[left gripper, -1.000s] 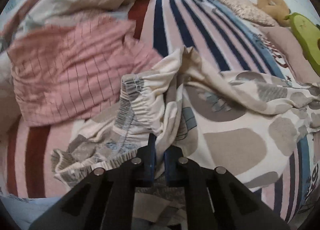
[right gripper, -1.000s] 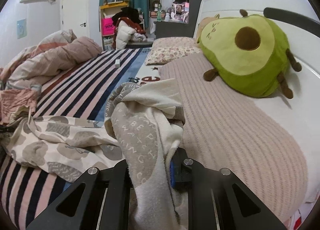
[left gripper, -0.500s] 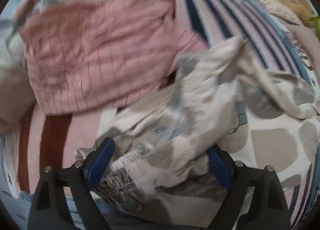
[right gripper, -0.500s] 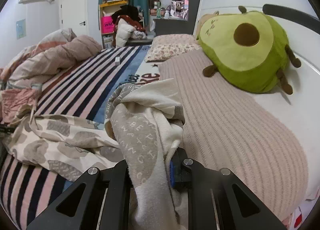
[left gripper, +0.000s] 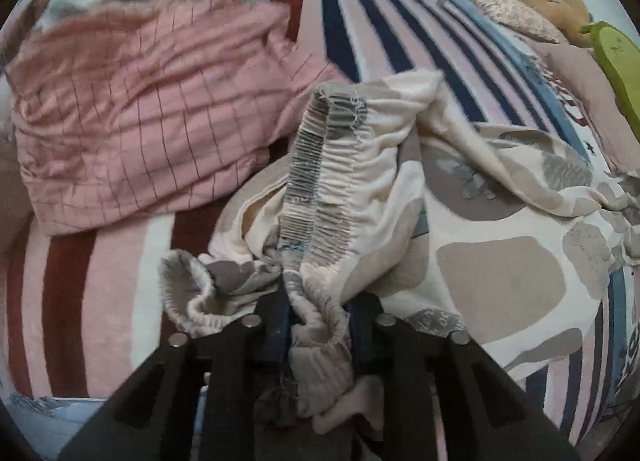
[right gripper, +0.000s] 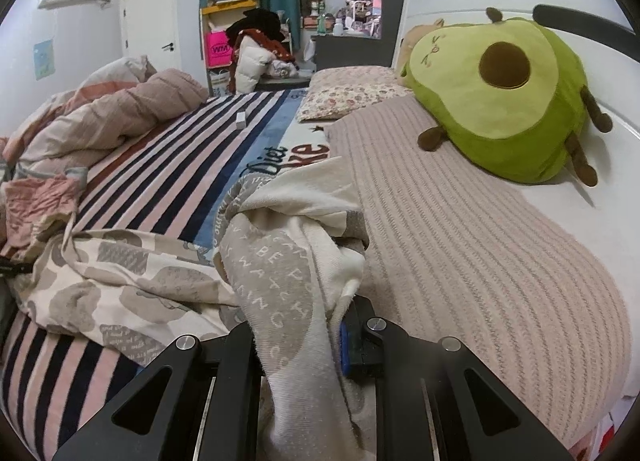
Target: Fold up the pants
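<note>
Pointing steeply down, left tongs (left gripper: 318, 325) closing on pants (left gripper: 400, 221) waistband, after springing wide; right tongs (right gripper: 298, 337) still pinching pant leg.

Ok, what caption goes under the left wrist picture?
Left claw closing on the pants' bunched waistband on a striped bed.

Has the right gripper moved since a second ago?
No. The right gripper stays clamped on the pants, framed the same against the avocado plush.
</note>
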Tool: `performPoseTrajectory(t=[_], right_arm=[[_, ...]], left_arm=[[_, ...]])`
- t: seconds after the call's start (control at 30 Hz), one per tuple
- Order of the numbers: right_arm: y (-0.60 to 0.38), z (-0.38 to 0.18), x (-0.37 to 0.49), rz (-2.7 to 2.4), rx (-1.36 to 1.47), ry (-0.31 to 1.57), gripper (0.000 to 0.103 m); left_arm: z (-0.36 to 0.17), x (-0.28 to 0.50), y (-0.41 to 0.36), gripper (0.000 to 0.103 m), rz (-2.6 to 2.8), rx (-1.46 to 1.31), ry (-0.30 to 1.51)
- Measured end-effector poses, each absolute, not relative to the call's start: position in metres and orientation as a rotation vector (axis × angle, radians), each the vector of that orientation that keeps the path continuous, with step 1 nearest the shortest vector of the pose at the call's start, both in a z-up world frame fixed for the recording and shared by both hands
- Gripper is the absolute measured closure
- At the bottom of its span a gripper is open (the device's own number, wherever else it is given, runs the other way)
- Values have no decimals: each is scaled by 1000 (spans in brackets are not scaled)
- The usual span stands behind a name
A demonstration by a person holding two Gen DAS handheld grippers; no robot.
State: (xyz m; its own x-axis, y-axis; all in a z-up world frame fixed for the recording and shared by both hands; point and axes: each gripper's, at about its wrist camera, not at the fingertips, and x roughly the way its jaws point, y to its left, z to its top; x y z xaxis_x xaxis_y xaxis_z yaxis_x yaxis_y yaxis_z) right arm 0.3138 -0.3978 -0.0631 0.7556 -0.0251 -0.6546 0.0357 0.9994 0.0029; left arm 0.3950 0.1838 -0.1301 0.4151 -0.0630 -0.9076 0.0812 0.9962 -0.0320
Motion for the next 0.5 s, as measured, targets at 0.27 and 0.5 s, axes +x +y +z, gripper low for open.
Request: performPoseTrajectory(t=[0.27,0.5], right_arm=[[-410,-33,280,-56,43,655,95],[-425,2,232,-71,61,592,95]], left_arm=[[-60,354,169,89,-153,-17,965],[-13,311,124,90,-215,-32,866]])
